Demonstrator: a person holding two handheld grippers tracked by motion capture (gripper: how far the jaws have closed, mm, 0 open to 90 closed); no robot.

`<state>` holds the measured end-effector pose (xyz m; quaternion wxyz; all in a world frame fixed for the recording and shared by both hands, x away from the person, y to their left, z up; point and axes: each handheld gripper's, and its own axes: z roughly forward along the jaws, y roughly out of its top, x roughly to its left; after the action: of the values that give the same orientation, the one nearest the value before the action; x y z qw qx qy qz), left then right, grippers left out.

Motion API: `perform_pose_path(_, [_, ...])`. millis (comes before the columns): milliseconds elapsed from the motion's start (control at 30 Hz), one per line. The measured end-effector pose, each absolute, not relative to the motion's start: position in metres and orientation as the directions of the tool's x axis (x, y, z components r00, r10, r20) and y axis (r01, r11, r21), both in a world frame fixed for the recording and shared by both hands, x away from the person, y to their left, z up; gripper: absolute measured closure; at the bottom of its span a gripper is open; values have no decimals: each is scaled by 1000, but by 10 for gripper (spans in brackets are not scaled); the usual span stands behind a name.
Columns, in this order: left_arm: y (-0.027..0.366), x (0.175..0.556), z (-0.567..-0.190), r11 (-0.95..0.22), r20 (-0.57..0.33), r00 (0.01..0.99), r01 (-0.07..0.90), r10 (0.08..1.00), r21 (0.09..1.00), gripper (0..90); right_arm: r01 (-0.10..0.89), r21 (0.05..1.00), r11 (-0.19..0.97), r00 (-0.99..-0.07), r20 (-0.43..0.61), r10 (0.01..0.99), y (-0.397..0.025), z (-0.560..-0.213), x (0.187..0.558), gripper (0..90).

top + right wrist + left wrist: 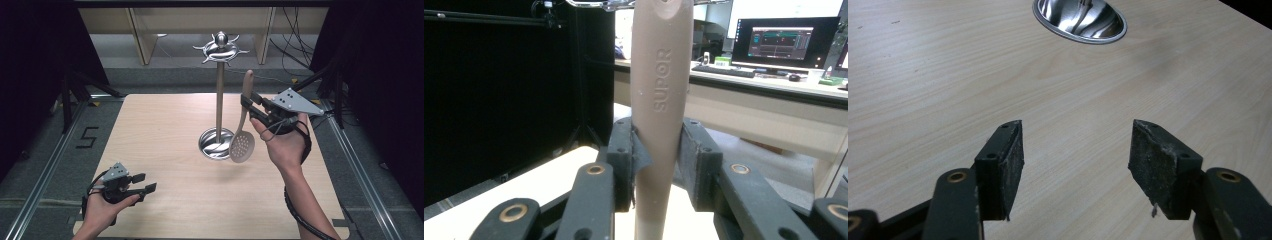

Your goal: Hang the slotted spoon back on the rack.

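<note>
**Inspector:** Item in hand is a skimmer (243,130), held upright by the right gripper (248,106), above the table (165,150) toward its right edge. The perforated head hangs low, just beside the stand (219,100) base; the handle tip points up, near the hooks.

**Clerk:** Grip condition?

**Inspector:** In the right gripper view the jaws are clamped on the handle (659,100), one pad (624,165) on each side, below the embossed lettering. Contact looks square.

**Clerk:** Handling character?

**Inspector:** My judgement: light and stiff. The handle has a smooth matte finish and a rounded section, so it could twist or slide between the pads. The head is the heavier end, so it hangs plumb below the grip. Not fragile.

**Clerk:** Best hold?

**Inspector:** The present one, mid-handle, leaves the top free. There seems to be a hanging hole at the tip, cropped by the frame.

**Clerk:** The other side?

**Inspector:** Left gripper (142,182) rests near the front left corner, jaws wide apart, nothing between them.
</note>
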<state>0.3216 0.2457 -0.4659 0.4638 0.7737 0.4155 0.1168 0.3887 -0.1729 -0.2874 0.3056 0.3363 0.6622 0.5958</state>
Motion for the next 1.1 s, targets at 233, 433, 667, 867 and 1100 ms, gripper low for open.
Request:
perform_pose_path(233, [246, 322, -466, -225, -203, 627, 534, 752, 815, 380, 70, 995, 77, -584, -22, 811, -170, -286, 391, 701])
perform_pose_path(433, [246, 321, -466, -225, -203, 626, 534, 753, 815, 380, 69, 994, 80, -584, -25, 811, -167, -284, 393, 701])
perform_pose_path(667, [246, 322, -466, -228, -199, 630, 530, 750, 817, 380, 70, 994, 85, -590, -28, 807, -162, -281, 395, 701])
perform_pose_path(867, [245, 321, -466, -225, -204, 628, 533, 751, 816, 380, 73, 994, 85, -593, -25, 805, -159, -280, 395, 701])
perform_pose_path(1100, [245, 321, -466, -228, -201, 627, 534, 753, 814, 380, 67, 994, 92, -593, -34, 804, -156, -279, 397, 701])
